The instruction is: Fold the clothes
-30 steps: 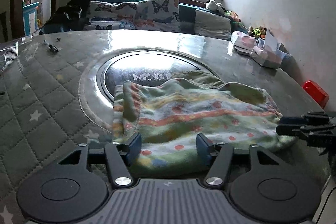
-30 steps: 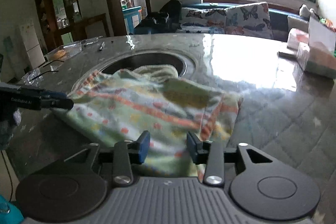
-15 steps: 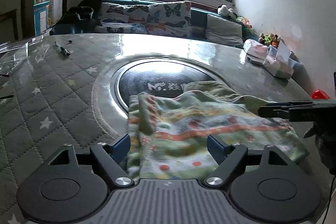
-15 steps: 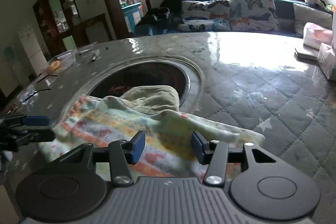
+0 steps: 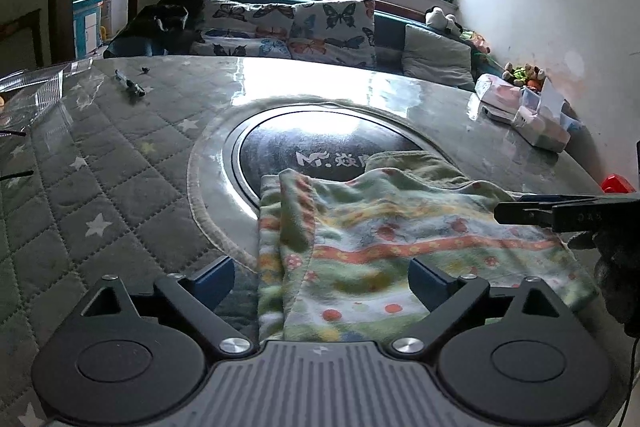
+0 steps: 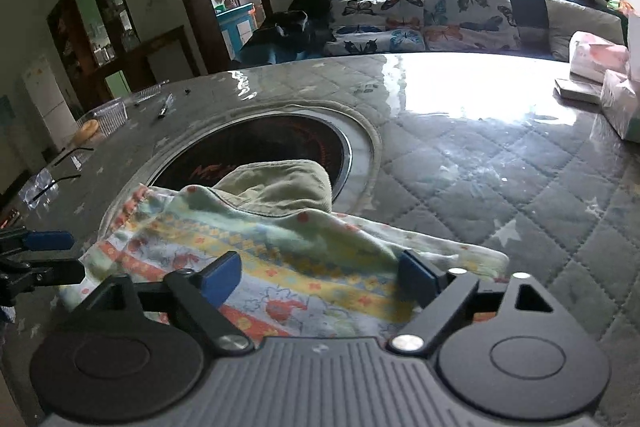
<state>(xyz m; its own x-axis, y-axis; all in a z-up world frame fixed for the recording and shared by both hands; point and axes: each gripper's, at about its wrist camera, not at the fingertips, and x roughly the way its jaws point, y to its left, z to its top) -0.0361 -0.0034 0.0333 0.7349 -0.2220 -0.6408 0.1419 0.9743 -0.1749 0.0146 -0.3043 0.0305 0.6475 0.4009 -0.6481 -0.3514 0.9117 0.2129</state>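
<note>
We've got both grippers, left (image 5: 322, 279) and right (image 6: 320, 277), jaws opening off the striped garment (image 5: 400, 251), its near edge hidden, lying crosswise mid-frame.

Left gripper (image 5: 320, 277): jaws wide and still opening, pads pressing on nothing, pitched down toward the surface. Right gripper (image 6: 320, 273): same pose, jaws wide and opening, nothing clamped. Each shows in the other's view: right gripper's fingers (image 5: 560, 211) come in level from the right edge, with what's probably the dark gloved hand (image 5: 618, 267) below them, blurry. Left gripper's blue-tipped fingers (image 6: 48, 239) sit at the left edge.
</note>
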